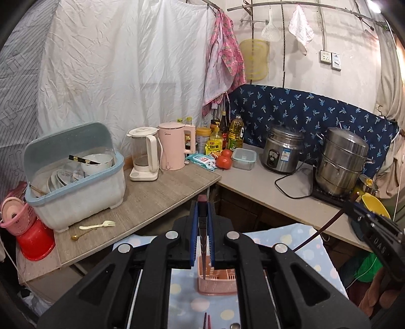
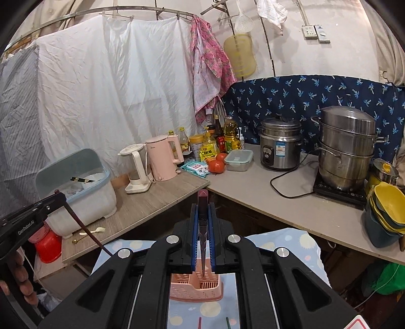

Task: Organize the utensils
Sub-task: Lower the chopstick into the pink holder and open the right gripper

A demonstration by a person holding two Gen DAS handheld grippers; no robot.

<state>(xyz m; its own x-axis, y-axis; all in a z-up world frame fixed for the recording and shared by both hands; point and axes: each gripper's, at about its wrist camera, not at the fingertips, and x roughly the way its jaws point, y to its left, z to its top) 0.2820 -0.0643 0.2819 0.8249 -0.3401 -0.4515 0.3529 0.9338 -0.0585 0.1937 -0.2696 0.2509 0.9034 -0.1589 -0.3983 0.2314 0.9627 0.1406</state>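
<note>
Chopsticks, apparently, between fingers

Both views are evenly and fairly brightly lit from overhead, with a warm cast. A blown-out light source is seen far up and to the right of the fingers in the left wrist view. Glare is carried by the steel steamer pot to the right of the fingers. Soft shadows are cast under the counter edge just beyond the fingertips. Strong fisheye bending is shown at the edges, with black vignetted corners. The gripper bodies nearest the lens are rendered slightly soft; the far background is kept sharp.
</note>
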